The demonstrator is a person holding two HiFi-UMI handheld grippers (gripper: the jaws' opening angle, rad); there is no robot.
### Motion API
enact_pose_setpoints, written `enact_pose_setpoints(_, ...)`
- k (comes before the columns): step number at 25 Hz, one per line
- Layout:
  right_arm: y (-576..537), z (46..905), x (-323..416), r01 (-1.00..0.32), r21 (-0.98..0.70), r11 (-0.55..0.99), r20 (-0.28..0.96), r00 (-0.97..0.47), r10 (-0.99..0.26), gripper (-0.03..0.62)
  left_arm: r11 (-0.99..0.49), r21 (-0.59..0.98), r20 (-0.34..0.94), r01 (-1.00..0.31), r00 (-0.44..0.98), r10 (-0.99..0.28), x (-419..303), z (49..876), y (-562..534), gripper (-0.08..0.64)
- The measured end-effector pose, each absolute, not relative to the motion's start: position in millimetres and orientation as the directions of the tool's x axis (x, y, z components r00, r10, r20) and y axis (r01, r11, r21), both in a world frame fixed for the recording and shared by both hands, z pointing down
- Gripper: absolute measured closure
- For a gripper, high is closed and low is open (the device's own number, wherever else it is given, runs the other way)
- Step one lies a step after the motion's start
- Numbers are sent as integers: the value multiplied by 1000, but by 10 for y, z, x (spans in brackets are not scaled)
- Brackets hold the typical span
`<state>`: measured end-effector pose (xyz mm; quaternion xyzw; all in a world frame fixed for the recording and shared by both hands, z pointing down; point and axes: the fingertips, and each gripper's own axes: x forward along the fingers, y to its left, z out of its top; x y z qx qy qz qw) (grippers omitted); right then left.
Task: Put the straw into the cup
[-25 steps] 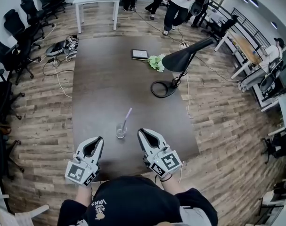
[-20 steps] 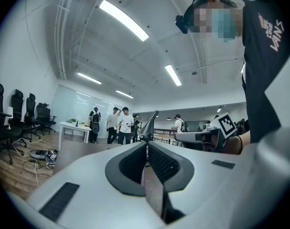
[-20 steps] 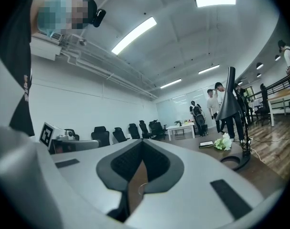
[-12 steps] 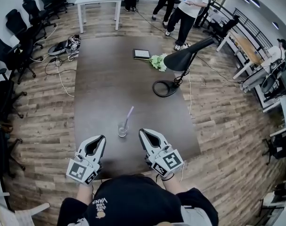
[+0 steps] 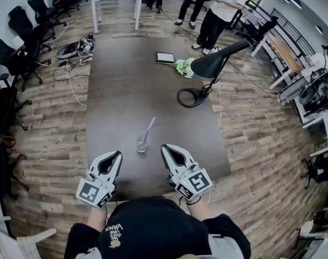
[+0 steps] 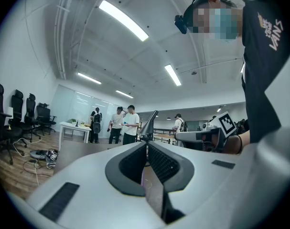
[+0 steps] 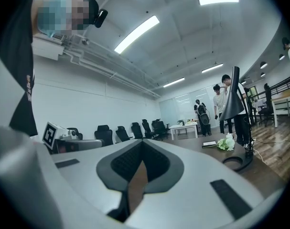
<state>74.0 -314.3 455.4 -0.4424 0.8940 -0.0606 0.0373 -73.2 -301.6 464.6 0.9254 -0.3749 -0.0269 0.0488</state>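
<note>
**A:** Head view, starting at the left: what's there?

**B:** The left gripper [image 5: 115, 155], low over the near end of the dark surface [image 5: 126, 90]. Its jaws are pressed together at the tips with nothing between them, and the left gripper view shows the same.

**A:** And next to it?

**B:** The cup [image 5: 141, 144], a small clear one standing upright on the surface. It sits between the two sets of jaws and a little beyond their tips, touching neither. The straw [image 5: 149, 127] is in it, with its lower end down in the cup and its upper end leaning away and to the right.

**A:** Then the right side?

**B:** The right gripper [image 5: 165, 148] is just right of the cup, and its tips are nearer the cup than the left one's. Its jaws are closed tight and empty too, as the right gripper view confirms.

**A:** Anything farther off?

**B:** Well beyond the cup, toward the far right of the surface, there is a black desk lamp [image 5: 212, 63]. Pale flowers [image 5: 182, 67] and a tablet [image 5: 165, 58] lie beside it.
</note>
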Motion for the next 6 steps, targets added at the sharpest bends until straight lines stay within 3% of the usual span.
enact_pose_setpoints(6, -3141, 4535, 773, -789, -140, 598, -11, -602, -798, 575, -713, 111, -12, -692, 717, -697, -714, 4623, -3013, 538)
